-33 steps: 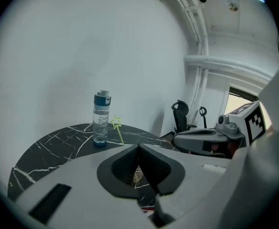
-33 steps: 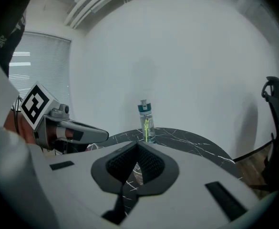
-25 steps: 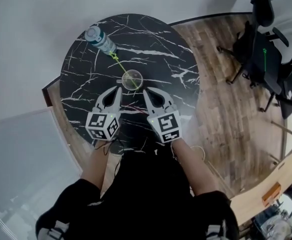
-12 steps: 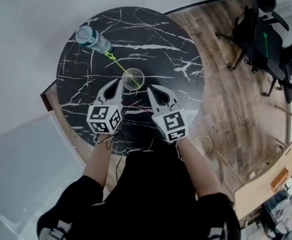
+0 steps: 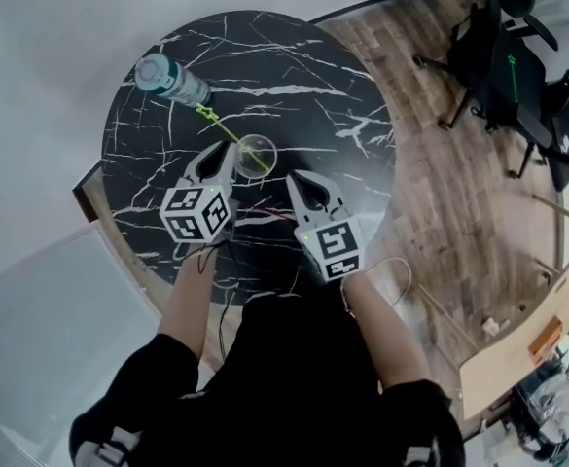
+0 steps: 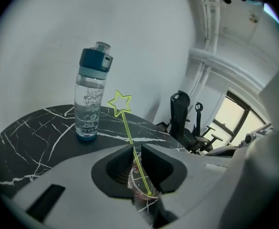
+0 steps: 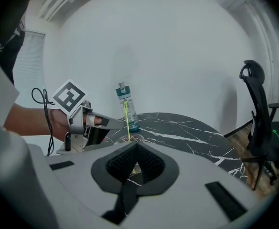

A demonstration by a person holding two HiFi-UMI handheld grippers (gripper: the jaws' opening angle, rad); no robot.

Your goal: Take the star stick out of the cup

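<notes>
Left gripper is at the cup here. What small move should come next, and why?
Probably close the left gripper on the stick. Its jaws have just been opening and stand slightly apart. The stick's shaft runs through the gap just above the cup and is not yet pinched. The right gripper is shut and empty, apart from the cup.

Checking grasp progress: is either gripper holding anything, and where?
Nothing yet. The star stick shows in the gap of the left gripper's just-opening jaws, unpinched; the right gripper is shut, empty.
</notes>
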